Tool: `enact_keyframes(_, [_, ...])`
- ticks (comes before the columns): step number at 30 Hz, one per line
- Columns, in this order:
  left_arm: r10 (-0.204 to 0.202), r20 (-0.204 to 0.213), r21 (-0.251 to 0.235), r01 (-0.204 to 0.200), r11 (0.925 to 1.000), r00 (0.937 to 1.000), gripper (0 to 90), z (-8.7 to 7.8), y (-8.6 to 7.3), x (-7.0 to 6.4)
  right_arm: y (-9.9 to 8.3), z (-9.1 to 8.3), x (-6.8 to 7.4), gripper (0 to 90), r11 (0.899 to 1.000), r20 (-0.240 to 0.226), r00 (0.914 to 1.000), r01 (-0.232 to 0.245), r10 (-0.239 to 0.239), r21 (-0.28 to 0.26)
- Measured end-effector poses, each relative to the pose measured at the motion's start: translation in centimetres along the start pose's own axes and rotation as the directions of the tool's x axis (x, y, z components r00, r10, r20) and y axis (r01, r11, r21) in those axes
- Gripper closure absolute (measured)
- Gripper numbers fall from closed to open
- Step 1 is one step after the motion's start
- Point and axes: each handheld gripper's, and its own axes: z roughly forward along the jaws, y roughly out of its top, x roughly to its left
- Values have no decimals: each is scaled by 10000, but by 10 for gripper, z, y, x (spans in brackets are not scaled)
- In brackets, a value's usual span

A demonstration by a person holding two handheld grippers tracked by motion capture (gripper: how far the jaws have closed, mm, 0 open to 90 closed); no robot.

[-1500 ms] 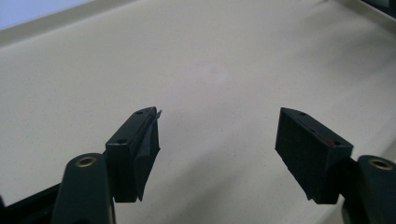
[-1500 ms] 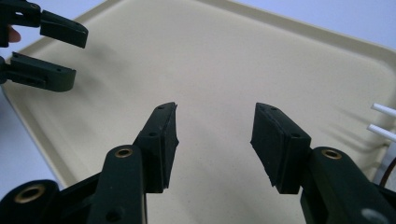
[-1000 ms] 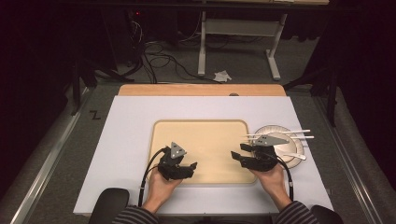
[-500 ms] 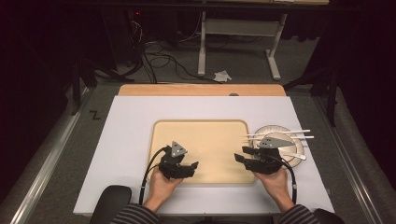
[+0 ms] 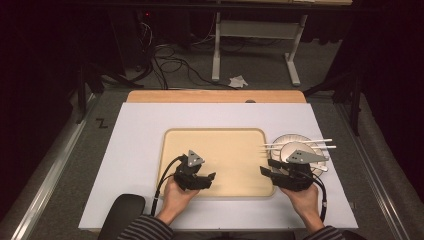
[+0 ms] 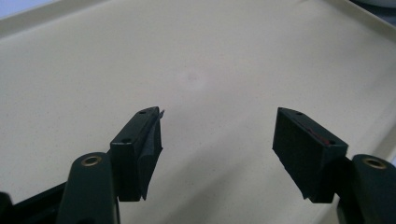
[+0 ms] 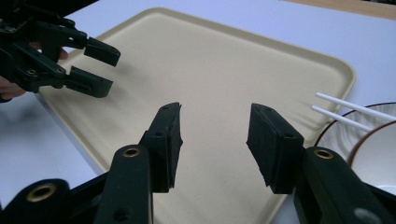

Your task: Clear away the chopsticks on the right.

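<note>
A beige tray [image 5: 220, 145] lies in the middle of the white table top. My left gripper [image 5: 211, 180] hovers over the tray's near left corner, jaws pointing right and standing open with nothing between them [image 6: 217, 135]. My right gripper [image 5: 265, 167] is at the tray's near right edge, pointing left, also open and empty [image 7: 215, 135]. The right gripper view takes in the tray [image 7: 210, 60] and the left gripper [image 7: 100, 65] across it. Just right of the tray sit a plate [image 5: 282, 142] and a white bowl [image 7: 378, 154], with two white chopsticks [image 5: 300, 144] laid across them.
The white table top [image 5: 135, 150] has bare room left of the tray and behind it. A wooden strip [image 5: 215, 96] runs along the far edge. Cables and a desk frame [image 5: 255, 30] stand on the floor beyond. A dark chair back [image 5: 120, 215] is at the near edge.
Both grippers stay open. The right gripper has drifted slightly to the right and nearer to the person; the left has barely moved.
</note>
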Motion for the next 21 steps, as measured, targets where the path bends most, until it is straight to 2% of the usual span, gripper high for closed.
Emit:
enact_keyframes(4, [54, 39, 25, -54, 10000, 10000, 331, 2, 1, -1, -2, -7, 0, 575, 10000, -7, 10000, -94, 94, 11])
enact_keyframes(12, [194, 105, 82, -195, 9998, 9998, 334, 6, 6, -3, -6, -23, -2, 572, 9998, 220, 9997, 138, -135, -145])
enact_keyframes(17, [265, 163, 0, -265, 9996, 9995, 333, 7, 8, -5, -7, -38, -3, 580, 9989, 239, 9996, 132, -121, -442])
enact_keyframes(19, [351, 210, -25, -351, 9994, 9992, 329, 7, 10, -5, -10, -50, -9, 581, 9979, 462, 9989, -28, 58, -639])
enact_keyframes(21, [271, 228, -70, -270, 9996, 9994, 329, 8, 11, -4, -12, -59, -15, 581, 9965, 739, 9970, -162, 223, -815])
